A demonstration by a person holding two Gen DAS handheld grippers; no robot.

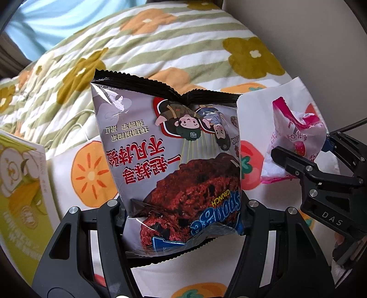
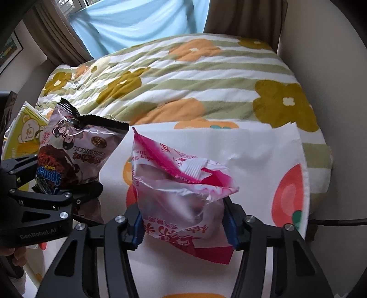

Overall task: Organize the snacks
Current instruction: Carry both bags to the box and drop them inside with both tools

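Left wrist view: a grey bag (image 1: 169,158) with a black crimped seal and a chocolate-cake print is seen clamped between the fingers of the left gripper (image 1: 183,220), held by its lower end and raised above a white cloth (image 1: 62,165) printed with orange and red fruit. The print on the bag reads upside down. At the right edge the right gripper (image 1: 296,160) is shown side-on, closed on a pink pack (image 1: 296,142). A yellow-green box (image 1: 20,190) with a bear drawing is seen at the left edge, touching the cloth border. A striped quilt (image 1: 160,48) with orange and olive flowers fills the background.

Right wrist view: the pink pack (image 2: 181,192), pink-and-white with a clear crumpled middle, is seen gripped between the blue-padded fingers of the right gripper (image 2: 185,224), lifted over the cloth (image 2: 252,155). Its torn or folded top edge, hidden in the other view, is visible here. The left gripper (image 2: 68,185) appears at the left, closed on the grey bag (image 2: 75,151), whose side panel with brown lettering is shown only here. The box (image 2: 25,135) is partly hidden behind the bag. A blue curtain (image 2: 137,23), brown drapes (image 2: 243,18) and a window corner are seen beyond the quilt (image 2: 195,75); only a strip of the curtain is caught by the left view. The two packs are held near each other, apart.
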